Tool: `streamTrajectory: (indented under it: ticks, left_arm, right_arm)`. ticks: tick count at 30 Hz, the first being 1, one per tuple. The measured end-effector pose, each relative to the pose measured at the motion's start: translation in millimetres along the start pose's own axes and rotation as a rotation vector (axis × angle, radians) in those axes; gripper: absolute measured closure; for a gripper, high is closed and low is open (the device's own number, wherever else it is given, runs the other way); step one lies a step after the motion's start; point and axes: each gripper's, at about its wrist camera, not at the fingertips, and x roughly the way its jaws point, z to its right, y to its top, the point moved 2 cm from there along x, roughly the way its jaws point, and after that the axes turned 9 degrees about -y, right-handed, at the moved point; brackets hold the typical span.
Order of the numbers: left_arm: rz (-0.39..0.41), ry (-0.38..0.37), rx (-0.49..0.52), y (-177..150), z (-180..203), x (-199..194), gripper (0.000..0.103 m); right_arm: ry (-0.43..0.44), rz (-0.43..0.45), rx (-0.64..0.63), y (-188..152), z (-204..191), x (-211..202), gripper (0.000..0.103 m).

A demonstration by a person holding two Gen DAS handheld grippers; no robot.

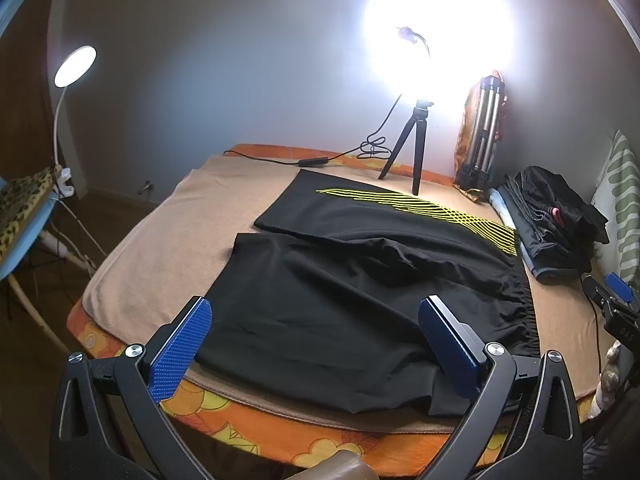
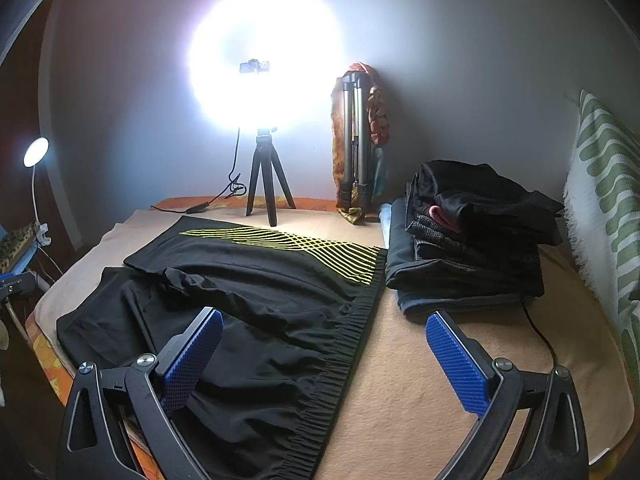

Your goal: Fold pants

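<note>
One tan blanket (image 2: 420, 380) covers the orange floral bed (image 1: 224, 412), and all positions below are given relative to that blanket. Black pants (image 2: 248, 300) lie spread across its middle, legs toward its left side, gathered waistband (image 2: 344, 360) toward its right; yellow stripes (image 2: 304, 246) mark the far leg, and the near leg is wrinkled. A stack of dark folded clothes (image 2: 472, 256) sits on its far right corner. A small tripod (image 2: 266, 180) with a glaring ring light stands at its far edge — cable trailing left. The left gripper (image 1: 316, 344) hovers over its near edge, fingers spread wide above the near pant leg, holding nothing. The right gripper (image 2: 324, 356) hangs above the waistband — fingers likewise wide, empty.
</note>
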Motion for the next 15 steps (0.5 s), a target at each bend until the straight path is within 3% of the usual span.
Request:
streamTrajectory:
  ticks: [15]
  left_arm:
    - [0.000,0.000,-0.001,-0.2,-0.5,0.2,0.000]
  right_arm:
    - [0.001,-0.002,0.001,-0.4,-0.5,-0.5,0.000]
